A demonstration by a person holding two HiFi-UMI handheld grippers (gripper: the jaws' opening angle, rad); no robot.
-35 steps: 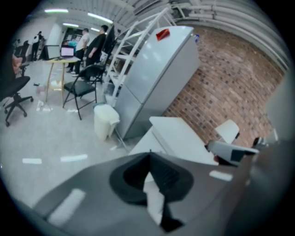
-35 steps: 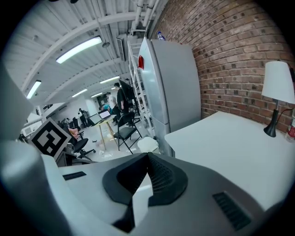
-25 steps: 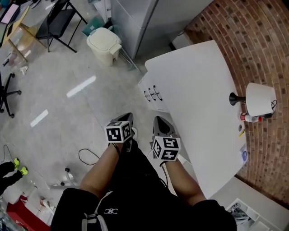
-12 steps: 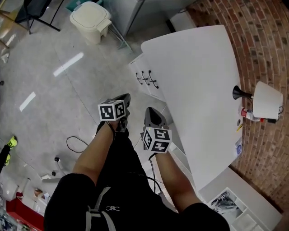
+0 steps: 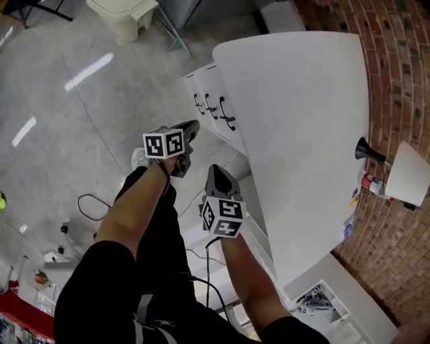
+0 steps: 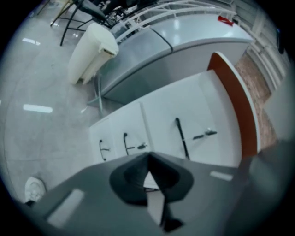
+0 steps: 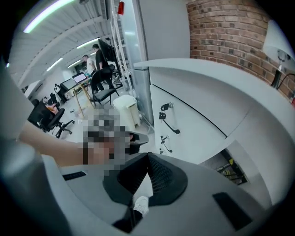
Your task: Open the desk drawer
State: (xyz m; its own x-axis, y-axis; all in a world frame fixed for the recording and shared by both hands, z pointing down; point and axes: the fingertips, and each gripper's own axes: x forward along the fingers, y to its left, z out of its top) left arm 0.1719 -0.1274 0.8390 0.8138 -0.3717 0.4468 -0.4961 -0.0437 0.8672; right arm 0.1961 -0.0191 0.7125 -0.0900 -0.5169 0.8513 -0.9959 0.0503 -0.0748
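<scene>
Both tools hang in front of the person's legs, short of the drawers, and neither touches anything. The left tool (image 5: 190, 127) has its jaws pressed together on nothing and points toward the drawer fronts (image 5: 203, 87), which sit under the far left end of the white table (image 5: 302, 121). That aim suits a reach for a handle, and I judge the jaws must part before they can take one. The right tool (image 5: 213, 169), likewise pinched shut and empty, points more steeply down beside the table's edge, probably held clear of the working side.

Three black handles (image 6: 180, 137) show in the left gripper view. Every drawer is closed, so what they hold is hidden. The cream bin (image 5: 124, 13) on the floor beyond has its lid down. Under the table an open recess (image 7: 230, 168) seems to hold something yellowish, too small to name.
</scene>
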